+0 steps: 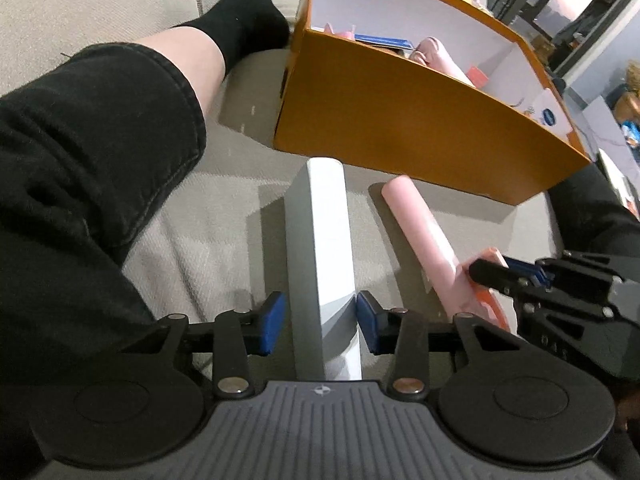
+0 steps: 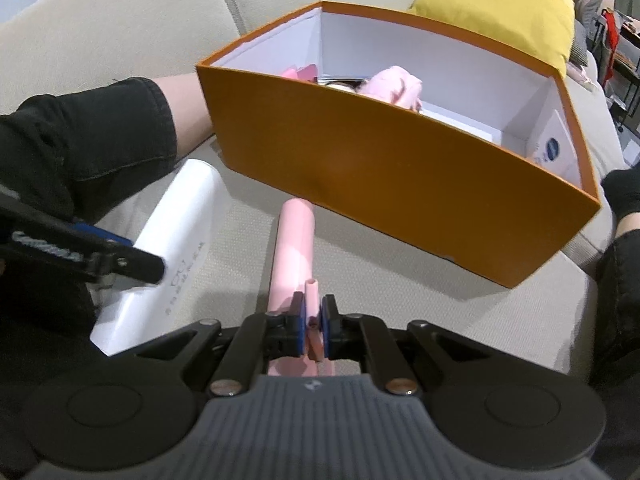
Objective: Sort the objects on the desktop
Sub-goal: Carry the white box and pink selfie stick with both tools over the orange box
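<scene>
Evidently mid-pickup: left tongs straddle the long white cardboard box unclenched, right tongs clench a pink plastic handle, and both items next need lifting into the orange cardboard box.

The tall orange cardboard box with white inside walls stands across the far side of the beige sofa cushion, walling off the way ahead; its open top gives the only entry. The long white rectangular carton and pink cylindrical tube lie side by side with a narrow strip of cushion between. The person's black-trousered leg bounds the left side.
</scene>
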A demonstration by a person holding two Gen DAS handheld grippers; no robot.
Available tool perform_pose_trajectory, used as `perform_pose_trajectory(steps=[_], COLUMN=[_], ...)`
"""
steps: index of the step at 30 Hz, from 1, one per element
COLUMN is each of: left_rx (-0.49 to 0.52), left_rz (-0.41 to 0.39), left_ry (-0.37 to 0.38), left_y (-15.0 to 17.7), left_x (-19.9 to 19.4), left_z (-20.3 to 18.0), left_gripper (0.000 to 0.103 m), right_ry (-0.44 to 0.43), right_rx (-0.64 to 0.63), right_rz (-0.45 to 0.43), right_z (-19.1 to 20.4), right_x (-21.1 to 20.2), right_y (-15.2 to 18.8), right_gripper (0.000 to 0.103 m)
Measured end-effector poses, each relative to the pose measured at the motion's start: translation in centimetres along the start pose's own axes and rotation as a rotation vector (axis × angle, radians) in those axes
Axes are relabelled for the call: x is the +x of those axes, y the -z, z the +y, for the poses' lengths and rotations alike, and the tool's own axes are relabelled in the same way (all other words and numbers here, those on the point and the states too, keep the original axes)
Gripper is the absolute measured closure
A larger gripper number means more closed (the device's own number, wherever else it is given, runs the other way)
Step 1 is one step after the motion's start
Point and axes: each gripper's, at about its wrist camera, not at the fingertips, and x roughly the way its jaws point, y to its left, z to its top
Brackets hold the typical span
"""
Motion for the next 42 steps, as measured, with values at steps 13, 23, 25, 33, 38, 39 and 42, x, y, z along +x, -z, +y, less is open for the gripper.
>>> perform_pose_trajectory(steps=[13, 23, 25, 33, 38, 39, 42], left_rx=[0.03, 0.033, 0.042, 0.165, 0.259, 0.277, 0.339], left_rz=[0.006, -0.027, -0.041, -0.103, -0.145, -0.154, -0.185], left_ry=[-0.054, -0.053, -0.036, 0.041, 0.087, 0.099, 0.116], left_y=[-0.9, -0.7, -0.6, -1.3, -2.1, -2.3, -3.3], left_x=[2.7, 2.2, 1.7, -1.7, -4.4, -5.0, -6.7], left_z=[-1.3, -1.6, -1.9, -3.5, -5.1, -5.5, -6.6], left_gripper=[0.068, 0.07, 0.07, 0.07, 0.07, 0.07, 0.07], right_ry=[-0.053, -0.058, -0.062, -0.054, -0.044, -0.041, -0.02], right_rx=[-0.036, -0.007, 0.01, -0.064, -0.148, -0.161, -0.198], right_rz=[0.006, -0.005, -0.009, -0.086, -0.15, -0.162, -0.203], right_z=[1.1, 0.5, 0.0, -0.9, -1.1, -1.1, -1.4], right_x=[0.5, 0.3, -0.3, -5.2, -9.2, -10.0, -12.0], right_y=[-0.5, -0.6, -0.6, -1.4, -2.6, -2.9, -3.9], right_gripper=[0.095, 0.097, 0.097, 0.097, 0.097, 0.097, 0.097])
